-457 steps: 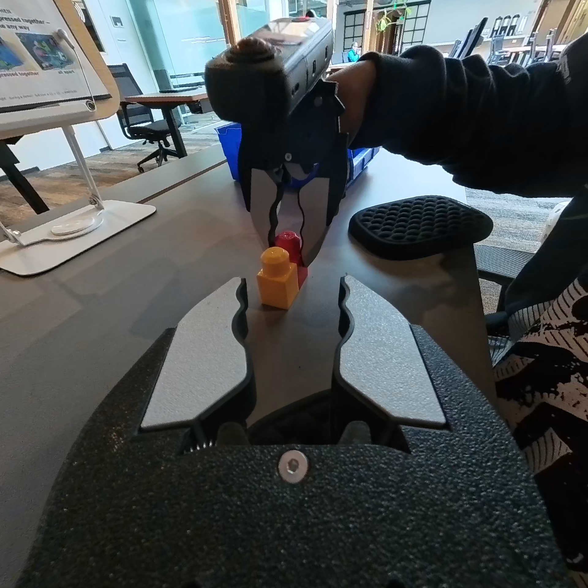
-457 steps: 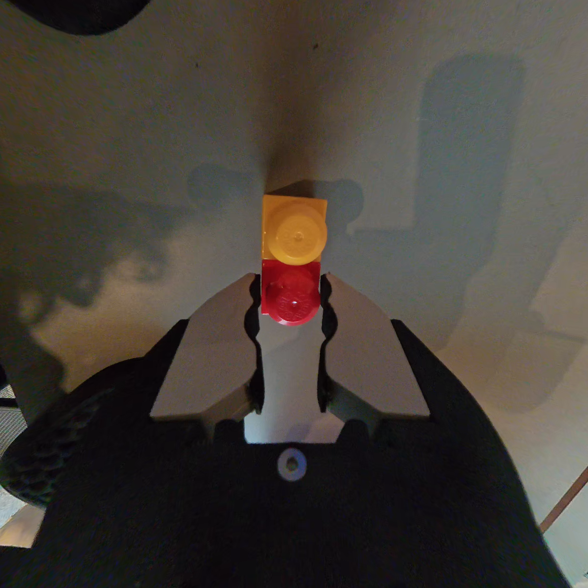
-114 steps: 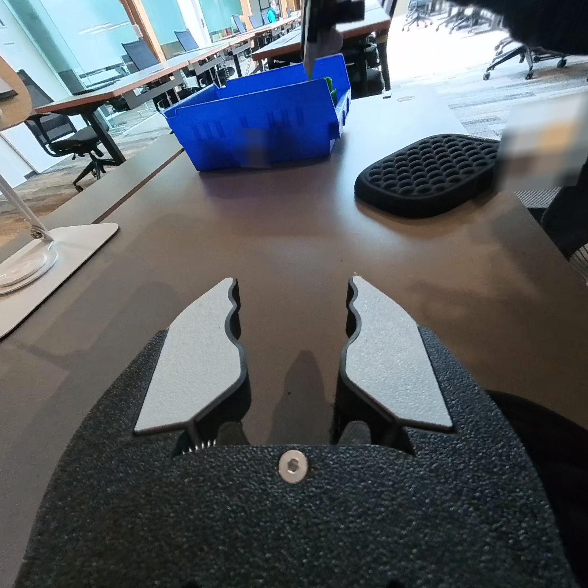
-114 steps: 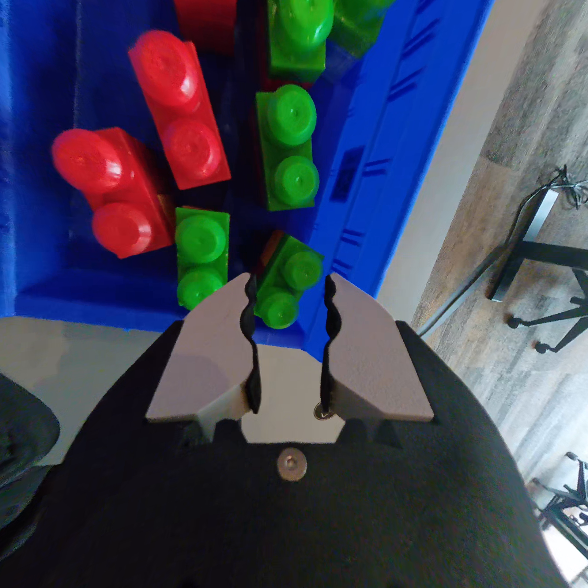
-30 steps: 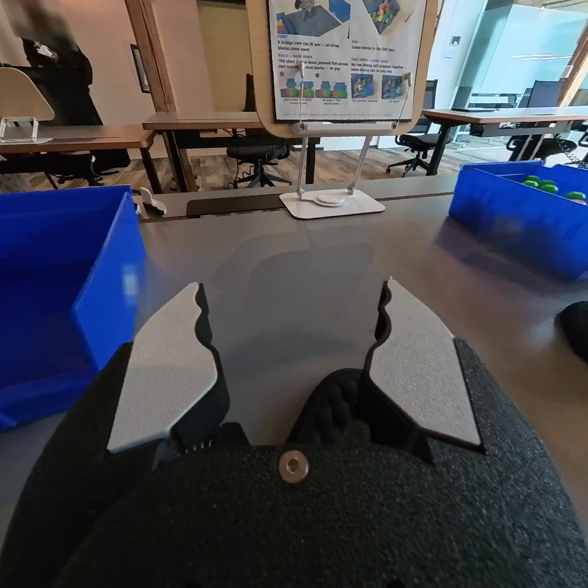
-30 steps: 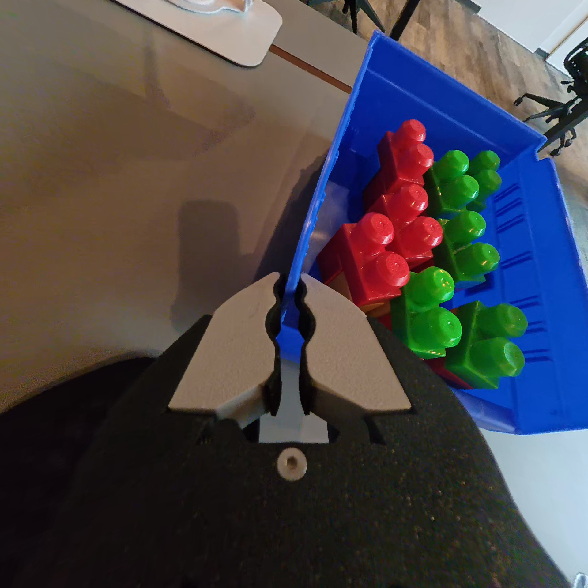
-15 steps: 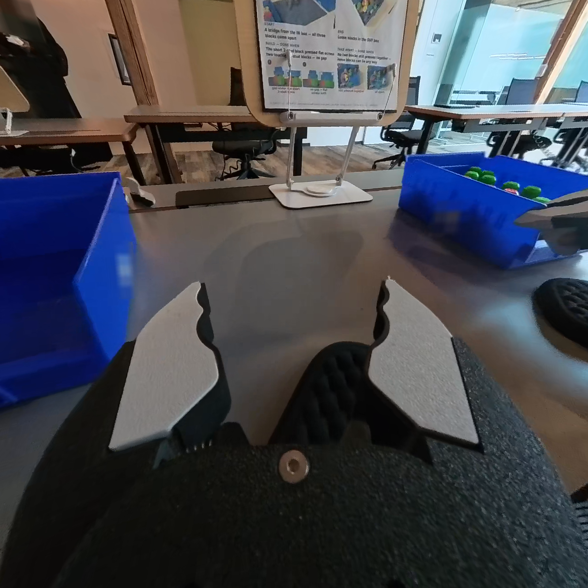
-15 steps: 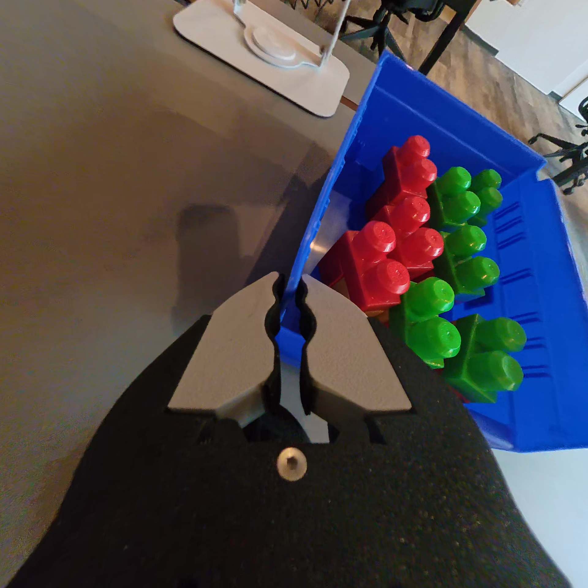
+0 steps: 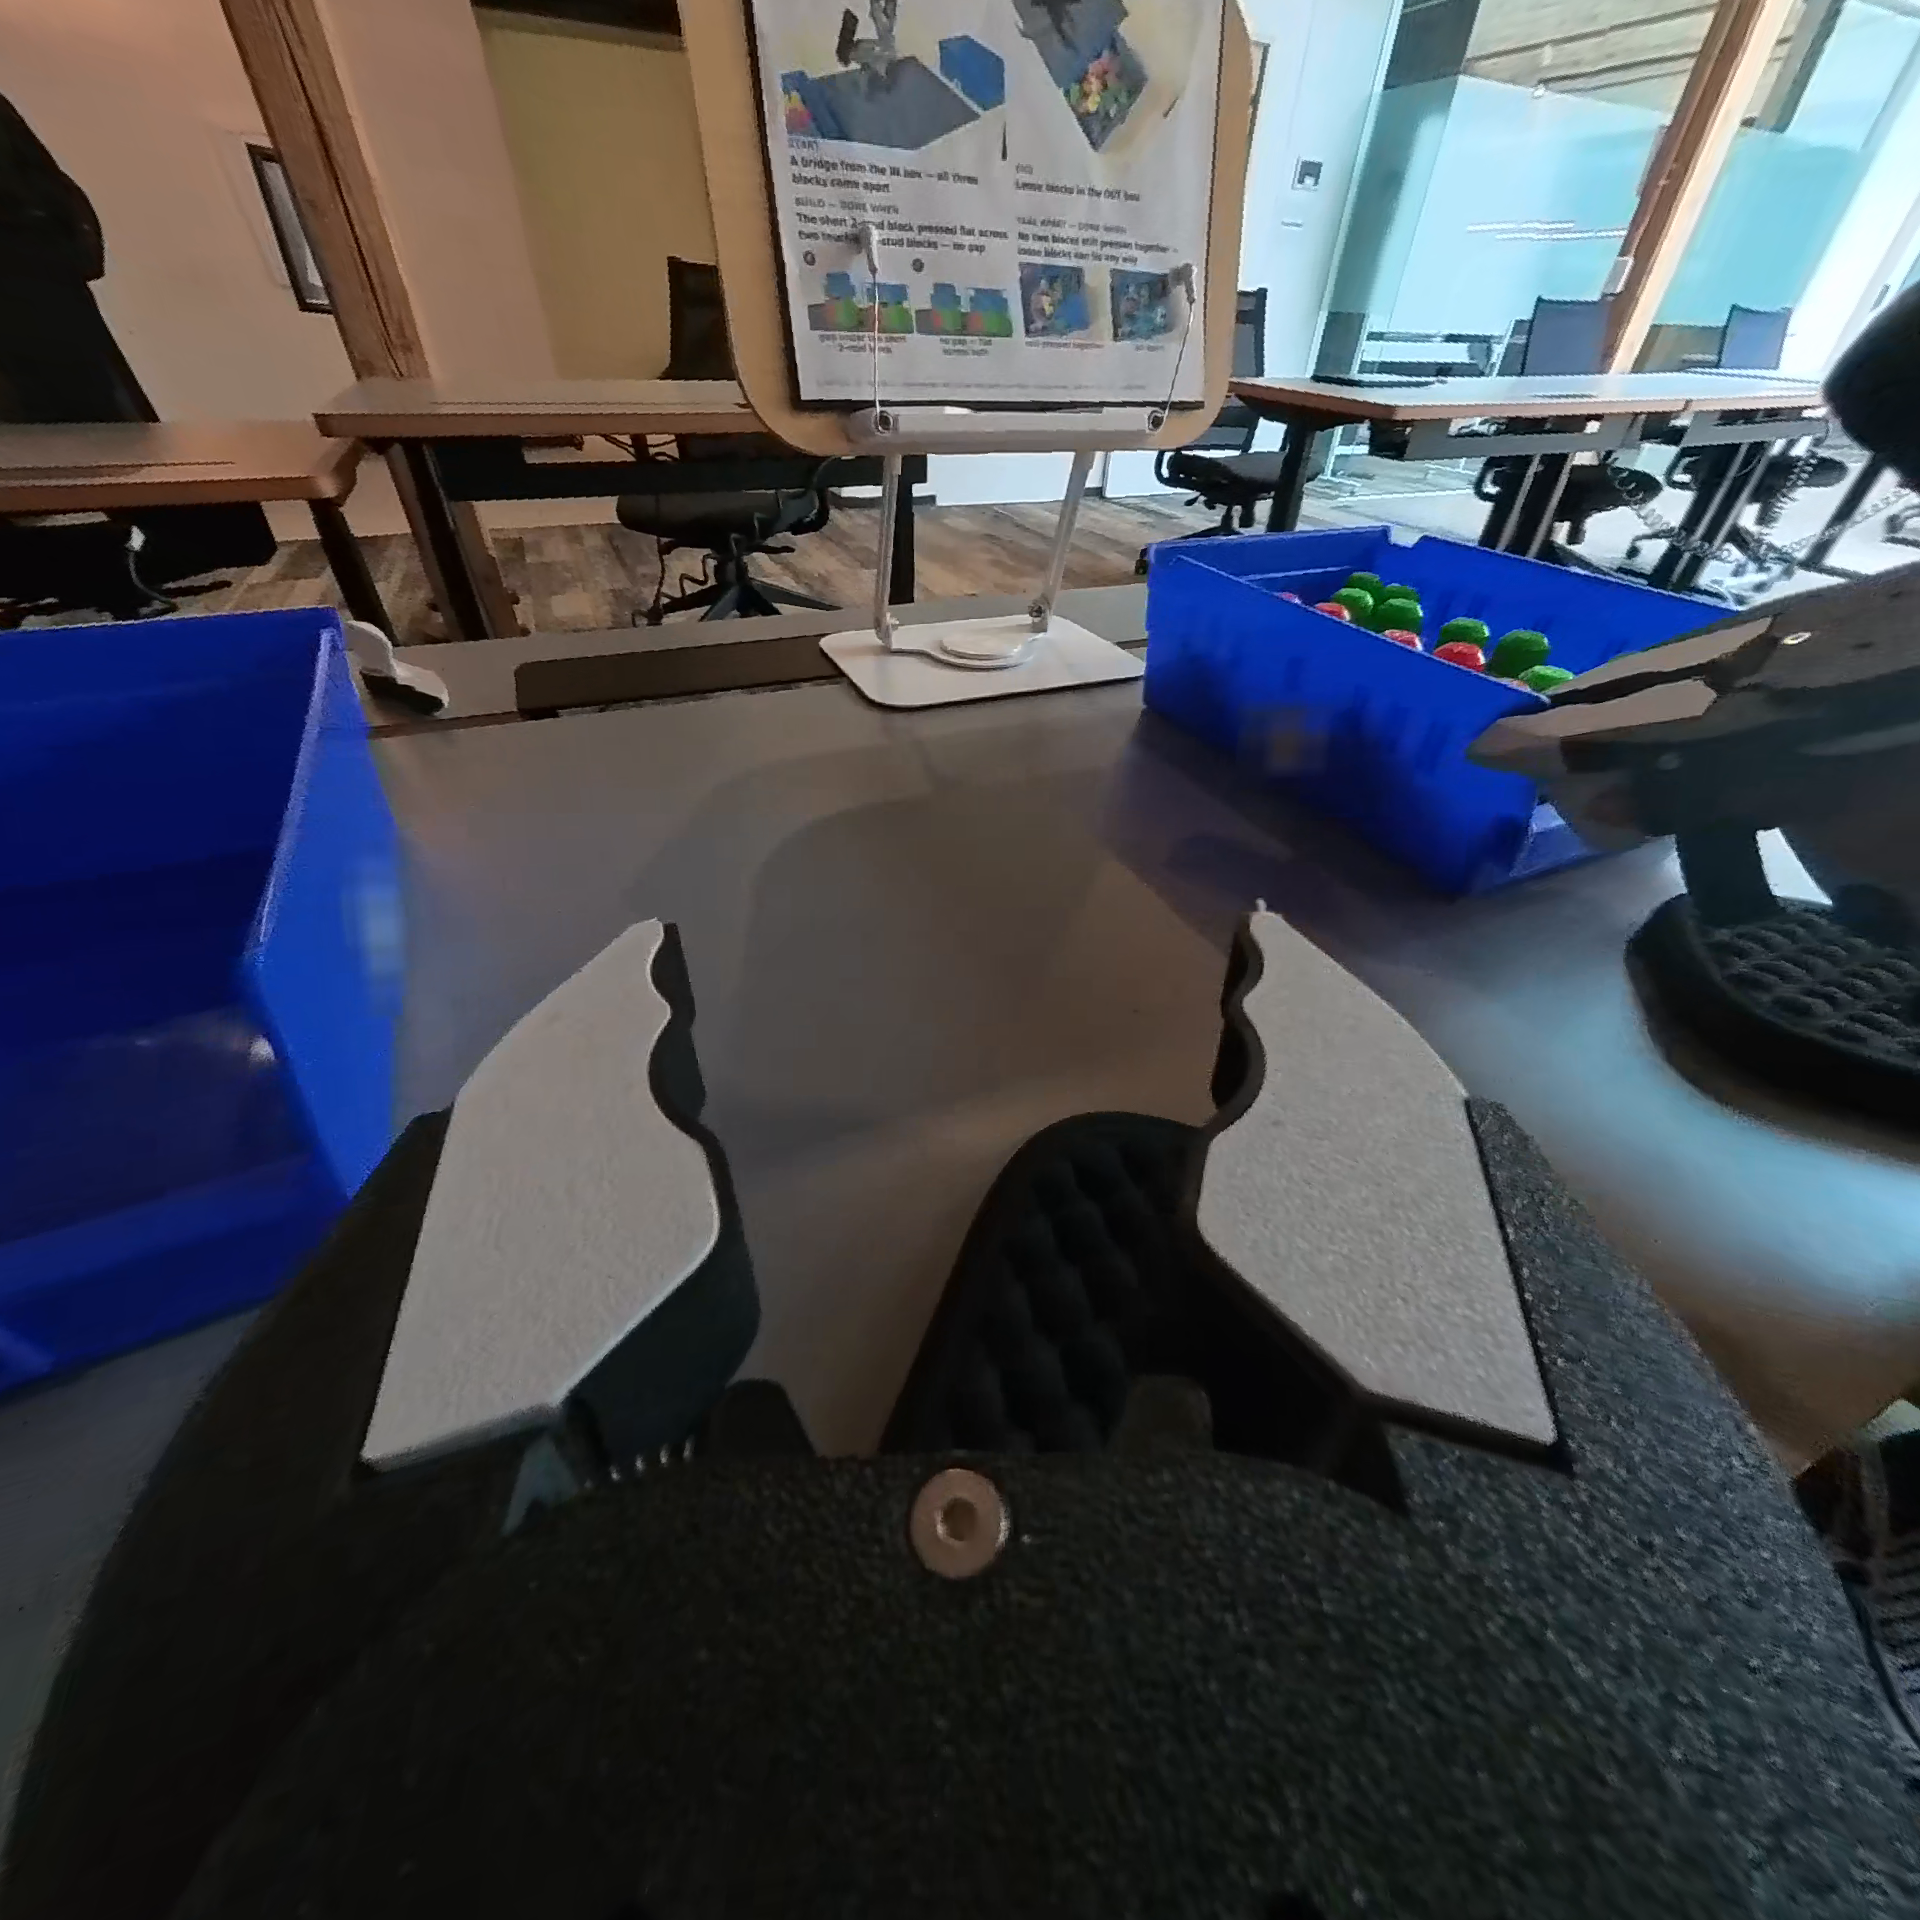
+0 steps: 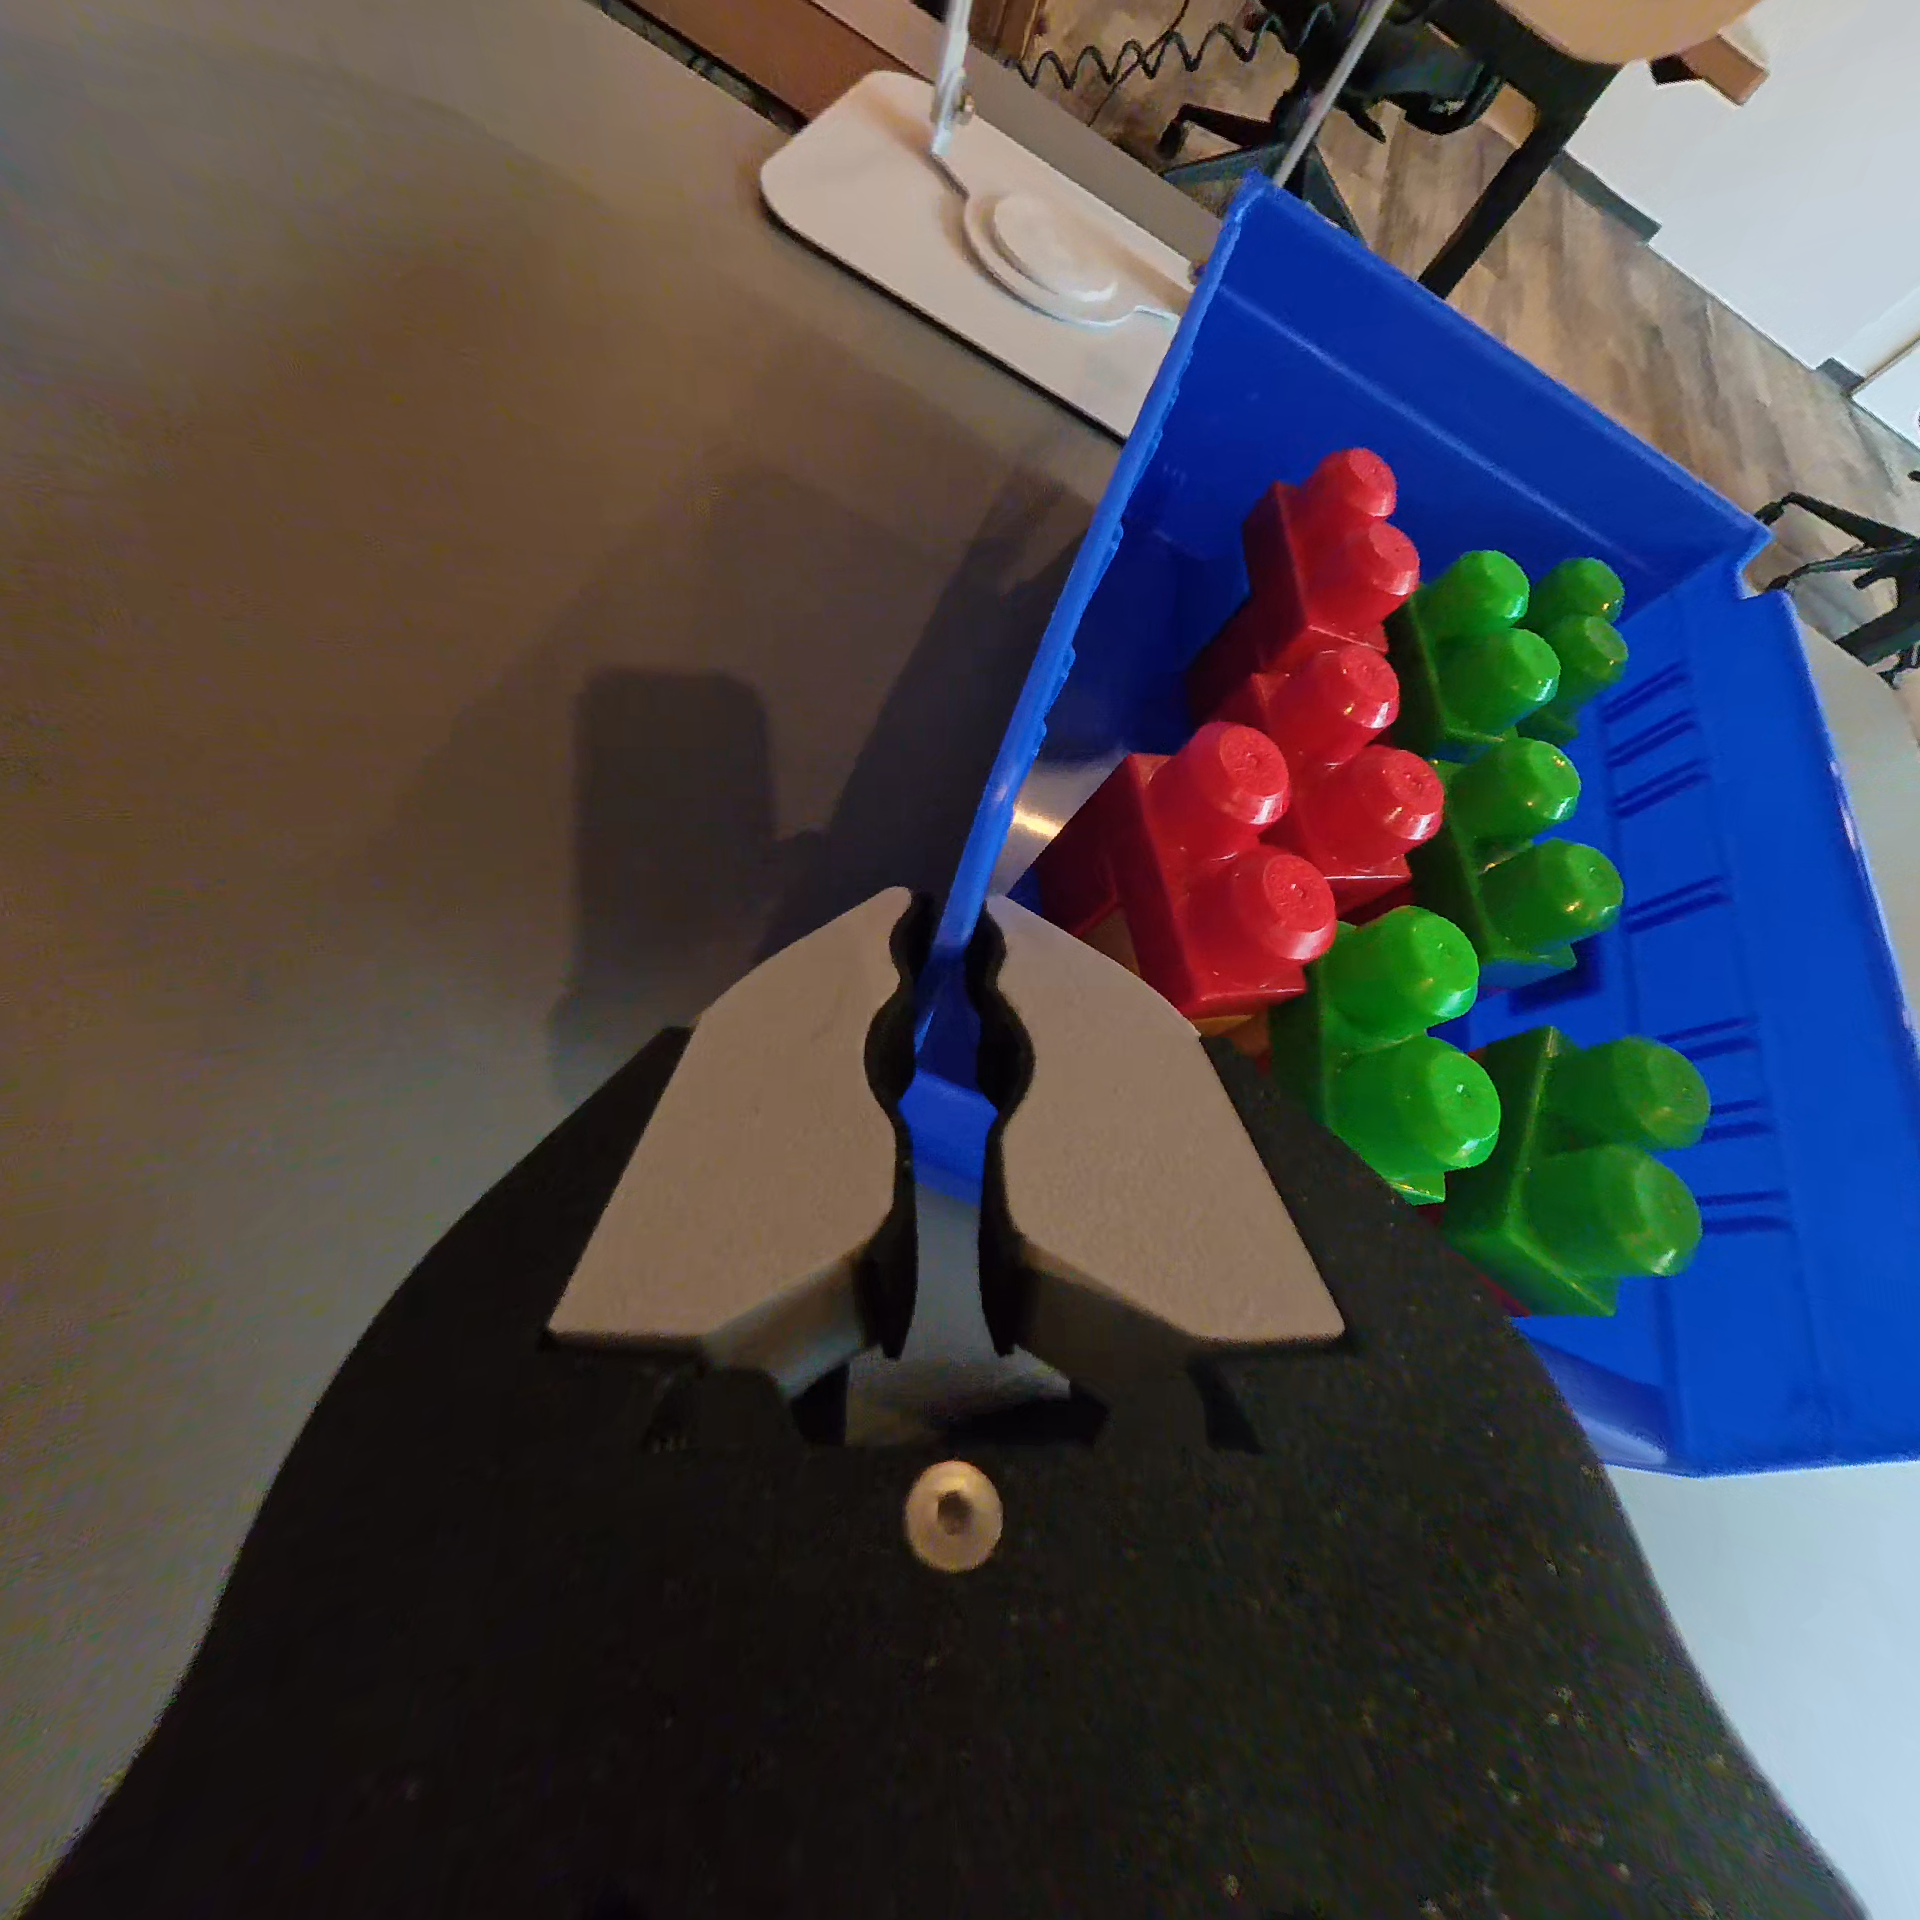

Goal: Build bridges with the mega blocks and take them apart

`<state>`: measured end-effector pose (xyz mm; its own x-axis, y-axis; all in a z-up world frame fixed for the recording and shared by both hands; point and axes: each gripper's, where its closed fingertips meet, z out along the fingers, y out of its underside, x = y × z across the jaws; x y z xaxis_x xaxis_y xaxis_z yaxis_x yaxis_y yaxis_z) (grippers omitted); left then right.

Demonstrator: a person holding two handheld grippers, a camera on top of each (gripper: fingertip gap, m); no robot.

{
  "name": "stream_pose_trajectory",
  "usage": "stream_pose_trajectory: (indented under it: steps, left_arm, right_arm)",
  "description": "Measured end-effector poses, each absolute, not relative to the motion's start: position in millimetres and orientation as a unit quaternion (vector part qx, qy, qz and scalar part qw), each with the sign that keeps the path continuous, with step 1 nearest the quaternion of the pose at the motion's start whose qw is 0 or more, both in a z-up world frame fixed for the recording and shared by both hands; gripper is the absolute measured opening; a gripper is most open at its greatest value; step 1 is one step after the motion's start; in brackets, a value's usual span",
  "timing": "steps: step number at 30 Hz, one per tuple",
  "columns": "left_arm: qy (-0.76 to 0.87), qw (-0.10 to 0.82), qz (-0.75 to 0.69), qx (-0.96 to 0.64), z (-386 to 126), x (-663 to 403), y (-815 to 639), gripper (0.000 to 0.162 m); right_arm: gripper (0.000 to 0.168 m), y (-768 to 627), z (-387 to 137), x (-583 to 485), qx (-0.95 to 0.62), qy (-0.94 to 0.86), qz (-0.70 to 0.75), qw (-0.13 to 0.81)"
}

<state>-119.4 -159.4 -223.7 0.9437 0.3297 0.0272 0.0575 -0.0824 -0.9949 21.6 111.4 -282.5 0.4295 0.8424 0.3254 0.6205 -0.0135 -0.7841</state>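
Right wrist view: right gripper (image 10: pixel 948 930) fingers pinched narrowly on blue plastic bin's (image 10: pixel 1049 665) near wall, red and green blocks (image 10: pixel 1340 883) inside; left gripper (image 9: pixel 956 945) spread wide, empty.

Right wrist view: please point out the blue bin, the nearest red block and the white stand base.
blue bin (image 10: pixel 1288 343), right wrist view, far wall.
red block (image 10: pixel 1210 883), right wrist view, between its studs.
white stand base (image 10: pixel 862 203), right wrist view, flat plate.

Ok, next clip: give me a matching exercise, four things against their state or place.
1. left hand-held gripper
2. right hand-held gripper
3. green blocks
4. white stand base

a. shut on the bin wall
b. open, holding nothing
c. on the table, between the two blue bins
d. inside the right-hand blue bin, beside red blocks

Pairs: 1-b, 2-a, 3-d, 4-c
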Motion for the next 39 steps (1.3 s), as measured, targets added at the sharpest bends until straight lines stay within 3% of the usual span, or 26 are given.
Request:
stream_pose_trajectory:
  steps: [24, 32, 39]
  left_arm:
    - [-0.144, 0.654, 0.115, -0.734, -233, -132, -176, 0.098]
    - [-0.179, 0.631, 0.155, -0.739, -237, -157, -180, 0.098]
    - [-0.230, 0.601, 0.273, -0.715, -238, -216, -200, 0.093]
  right_arm:
    - [0.009, 81, -281, -19, -0.682, -0.542, 0.129, 0.473]
    - [0.046, 69, -251, -11, -0.653, -0.540, 0.190, 0.495]
    - [0.047, 79, -224, 17, -0.634, -0.523, 0.226, 0.523]
